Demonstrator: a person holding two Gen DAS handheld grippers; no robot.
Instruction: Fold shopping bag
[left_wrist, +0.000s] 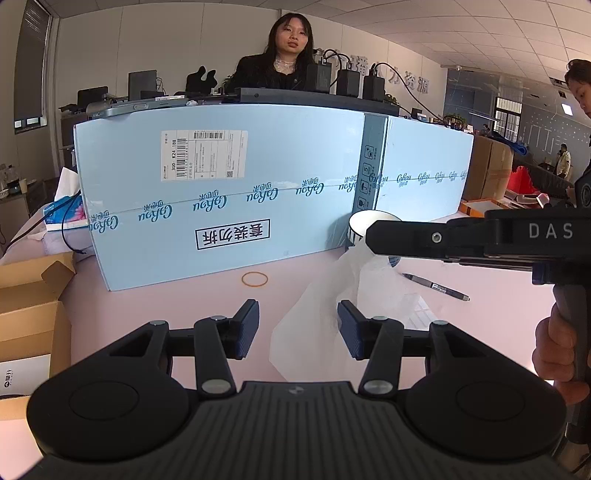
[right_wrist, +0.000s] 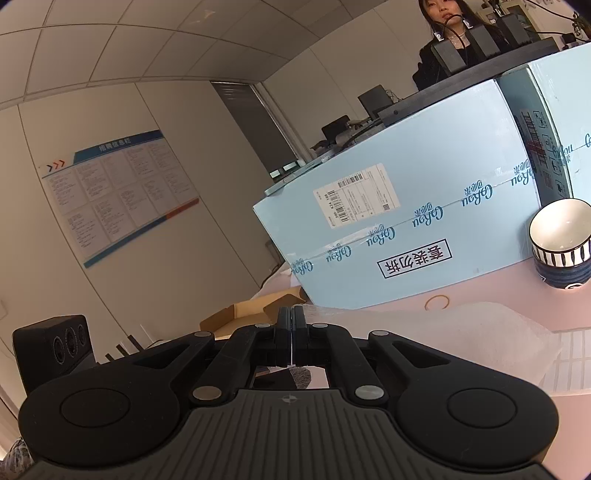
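One empty striped cup (right_wrist: 561, 243) beside white shopping bag (left_wrist: 332, 314).

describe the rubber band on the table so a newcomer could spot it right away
Start at the big light-blue carton standing on the pink table. Just in front of its lower edge, below the boxed black characters, lies the rubber band: a thin tan ring lying flat, left of the white plastic bag and the pen.

cup (left_wrist: 356, 225): right part hidden behind right tongs (left_wrist: 373, 234) | bag (left_wrist: 332, 317): near end hidden under left tongs (left_wrist: 297, 328) | label (left_wrist: 204, 154): print too small to read
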